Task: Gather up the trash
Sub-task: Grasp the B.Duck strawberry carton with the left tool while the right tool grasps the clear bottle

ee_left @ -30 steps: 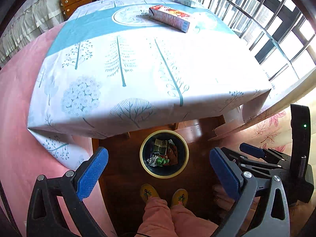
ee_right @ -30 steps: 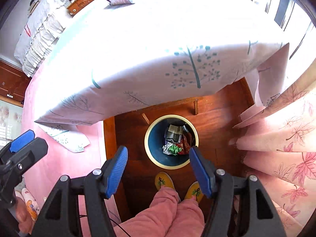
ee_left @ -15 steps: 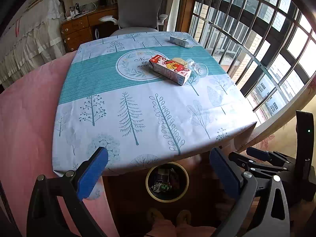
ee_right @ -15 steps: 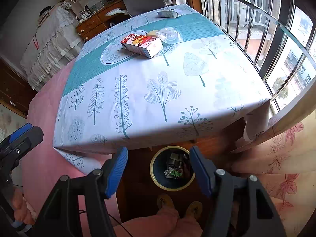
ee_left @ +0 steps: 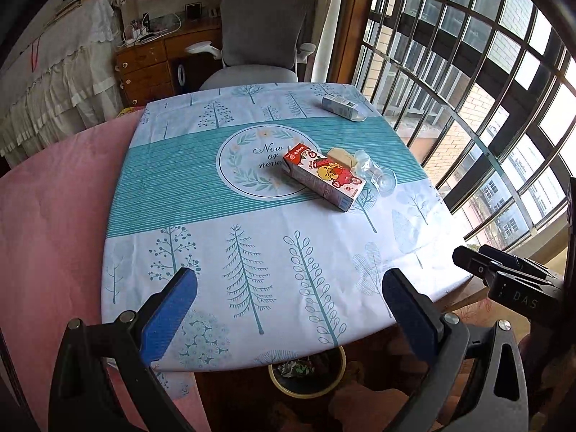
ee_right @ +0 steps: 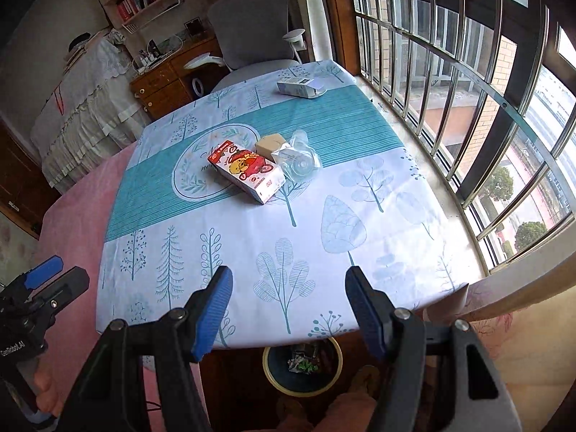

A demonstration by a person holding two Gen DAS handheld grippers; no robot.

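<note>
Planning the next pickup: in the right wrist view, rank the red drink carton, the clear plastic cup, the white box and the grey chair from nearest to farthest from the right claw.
1. Red drink carton, table centre, slightly left.
2. Clear plastic cup, just right of the carton; nearly level with it, so a close call.
3. White box, at the table's far edge.
4. Grey chair, beyond the table.

A red strawberry-print carton [ee_left: 324, 178] lies flat mid-table, a tan packet [ee_left: 342, 155] and crumpled clear plastic cup [ee_left: 378, 174] touching its right side — a pale small box [ee_left: 340, 106] lies far right. The bin [ee_right: 302, 367] below the near edge holds wrappers.
</note>
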